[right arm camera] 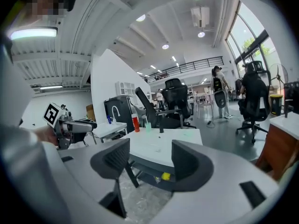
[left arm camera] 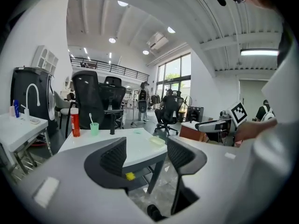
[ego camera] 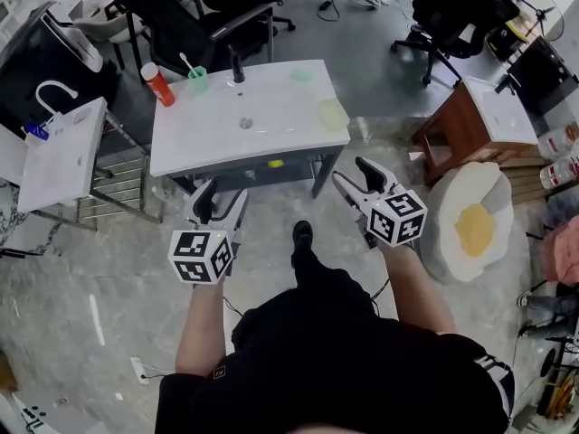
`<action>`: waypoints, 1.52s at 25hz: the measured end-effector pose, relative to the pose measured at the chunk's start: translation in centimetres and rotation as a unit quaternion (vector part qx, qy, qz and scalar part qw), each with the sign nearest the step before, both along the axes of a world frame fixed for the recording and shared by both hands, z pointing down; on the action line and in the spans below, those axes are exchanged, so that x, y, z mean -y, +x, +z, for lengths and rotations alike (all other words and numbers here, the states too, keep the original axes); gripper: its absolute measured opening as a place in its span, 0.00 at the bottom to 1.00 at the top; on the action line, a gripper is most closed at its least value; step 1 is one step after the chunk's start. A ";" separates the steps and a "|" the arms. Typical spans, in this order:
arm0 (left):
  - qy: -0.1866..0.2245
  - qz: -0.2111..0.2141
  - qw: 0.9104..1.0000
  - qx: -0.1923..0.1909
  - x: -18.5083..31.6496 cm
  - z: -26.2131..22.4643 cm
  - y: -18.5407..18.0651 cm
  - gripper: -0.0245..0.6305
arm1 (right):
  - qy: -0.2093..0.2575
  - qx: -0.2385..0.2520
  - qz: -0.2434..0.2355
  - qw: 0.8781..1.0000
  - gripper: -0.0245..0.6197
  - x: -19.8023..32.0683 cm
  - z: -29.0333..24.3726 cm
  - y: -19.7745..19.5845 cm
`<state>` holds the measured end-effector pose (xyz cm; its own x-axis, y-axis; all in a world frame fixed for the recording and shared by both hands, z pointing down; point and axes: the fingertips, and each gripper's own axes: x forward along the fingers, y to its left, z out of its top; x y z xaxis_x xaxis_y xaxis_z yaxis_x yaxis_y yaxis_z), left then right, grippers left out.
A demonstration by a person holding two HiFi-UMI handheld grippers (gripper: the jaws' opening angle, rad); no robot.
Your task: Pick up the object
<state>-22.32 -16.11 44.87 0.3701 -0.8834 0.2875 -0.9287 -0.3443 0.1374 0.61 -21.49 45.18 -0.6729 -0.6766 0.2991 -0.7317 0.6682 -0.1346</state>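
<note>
A white washbasin table (ego camera: 271, 125) stands in front of me. On its top are a red bottle (ego camera: 158, 84), a green cup (ego camera: 197, 79) with a toothbrush in it, a black tap (ego camera: 237, 65) and a pale yellow-green pad (ego camera: 332, 114). A small yellow thing (ego camera: 275, 164) sits on the shelf under the top. My left gripper (ego camera: 222, 199) is held open before the table's front edge, with nothing between its jaws. My right gripper (ego camera: 353, 174) is open and empty too, near the table's front right corner. Both gripper views show the table beyond open jaws: left gripper (left arm camera: 147, 150), right gripper (right arm camera: 150, 155).
A second white basin unit (ego camera: 63, 143) with a curved tap stands at the left. Black office chairs (ego camera: 181, 21) are behind the table. A wooden side table (ego camera: 470, 120) and an egg-shaped cushion (ego camera: 470, 224) lie at the right. My shoe (ego camera: 302, 234) is on the marble floor.
</note>
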 end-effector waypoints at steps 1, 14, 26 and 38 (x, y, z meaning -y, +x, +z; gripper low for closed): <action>-0.003 -0.003 1.000 0.003 1.2 0.2 -0.2 0.46 | -0.004 0.001 -0.003 1.000 0.44 1.3 0.4 -0.2; -0.050 0.001 0.999 0.018 19.8 2.0 1.6 0.46 | -0.062 -0.019 0.006 0.998 0.43 19.9 6.7 2.2; -0.071 0.060 0.996 -0.002 28.5 4.2 4.7 0.46 | -0.146 -0.090 0.018 0.985 0.43 27.2 13.8 4.7; -0.104 0.104 0.989 -0.002 31.5 7.1 6.1 0.45 | -0.273 -0.106 -0.008 0.956 0.43 31.6 22.5 5.9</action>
<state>-16.24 -47.65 52.00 0.5394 -0.7100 0.4528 -0.8399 -0.4923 0.2287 6.53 -53.10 67.67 -0.5675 -0.3704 0.7354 -0.7711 0.5522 -0.3170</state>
